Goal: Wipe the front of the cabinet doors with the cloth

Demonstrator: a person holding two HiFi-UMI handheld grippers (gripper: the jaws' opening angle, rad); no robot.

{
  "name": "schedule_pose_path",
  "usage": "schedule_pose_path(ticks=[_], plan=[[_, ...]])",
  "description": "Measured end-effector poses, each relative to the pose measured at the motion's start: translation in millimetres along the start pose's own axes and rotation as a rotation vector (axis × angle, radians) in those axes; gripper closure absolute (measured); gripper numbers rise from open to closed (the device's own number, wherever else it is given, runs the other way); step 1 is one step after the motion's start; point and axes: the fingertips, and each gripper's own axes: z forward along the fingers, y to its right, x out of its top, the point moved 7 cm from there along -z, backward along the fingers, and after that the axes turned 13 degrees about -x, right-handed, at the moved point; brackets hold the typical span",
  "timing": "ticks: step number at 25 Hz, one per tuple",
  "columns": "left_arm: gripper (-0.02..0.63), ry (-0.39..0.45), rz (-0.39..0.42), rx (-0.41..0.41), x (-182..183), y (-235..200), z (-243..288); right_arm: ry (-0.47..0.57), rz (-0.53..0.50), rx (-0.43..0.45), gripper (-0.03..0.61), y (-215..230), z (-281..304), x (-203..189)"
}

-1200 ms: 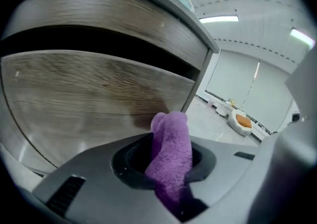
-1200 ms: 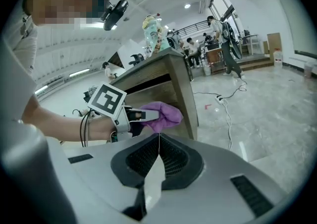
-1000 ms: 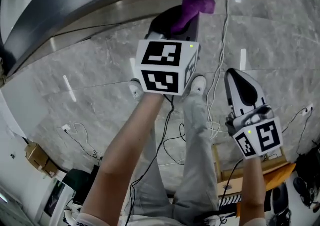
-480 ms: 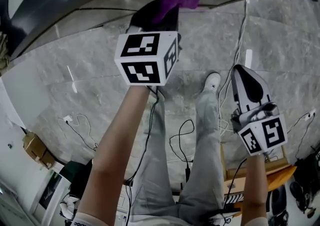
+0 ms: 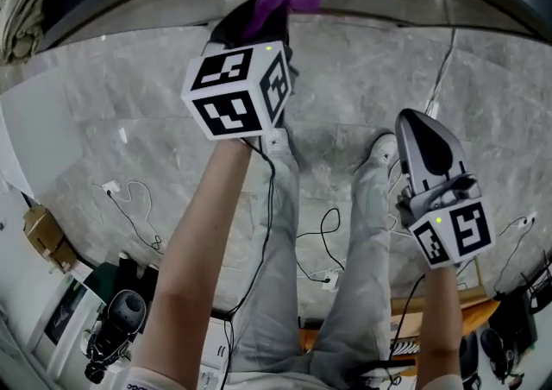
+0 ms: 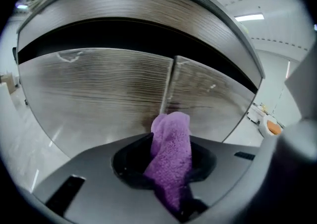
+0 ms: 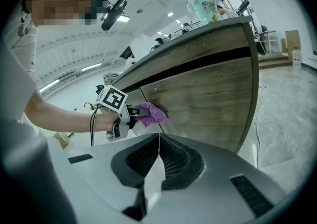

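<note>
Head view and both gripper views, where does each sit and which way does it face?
Head view: on the person's head, facing steeply down at the floor; both arms, legs, left tongs and right tongs show.
Left gripper view: on the left tongs, facing the cabinet doors; jaws shut on the purple cloth.
Right gripper view: on the right tongs, facing along the cabinet doors; jaws together, empty; left arm shows.
Shared: all three show the cloth.

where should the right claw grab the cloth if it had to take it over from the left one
Probably the bunched end of the cloth that sticks out past the left claw. Come in sideways from the right, along the door: the door lies right behind the cloth, and the left claw covers its near end.
</note>
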Motion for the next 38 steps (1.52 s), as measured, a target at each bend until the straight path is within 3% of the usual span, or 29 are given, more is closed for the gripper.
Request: schedule_pose_path(ticks=[6, 11, 16, 22, 34, 38], plan=[[0.52, -0.011, -0.061, 0.053, -19, -37, -30, -0.002, 0.014, -0.006, 0.552, -19, 8, -6], [0.52, -0.041, -0.063, 0.037, -37, -27, -35, 0.019, 0.036, -0.005, 0.552, -22, 6, -6], [0.52, -0.1, -0.034, -0.029, -59, 27, -16, 0.029, 0.052, -0.022, 0.552, -2, -18, -11], [0.52, -0.155, 0.048, -0.14, -73, 109, 36, 0.028, 0.089, -0.091, 0.552, 60, -58, -31], [0.52, -0.213, 0.135, -0.282, -73, 252, 149, 0.026, 0.176, -0.253, 0.552, 193, -141, -68], [0.52, -0.228, 0.149, -0.305, -72, 273, 179, 0.026, 0.206, -0.302, 0.552, 222, -157, -77]])
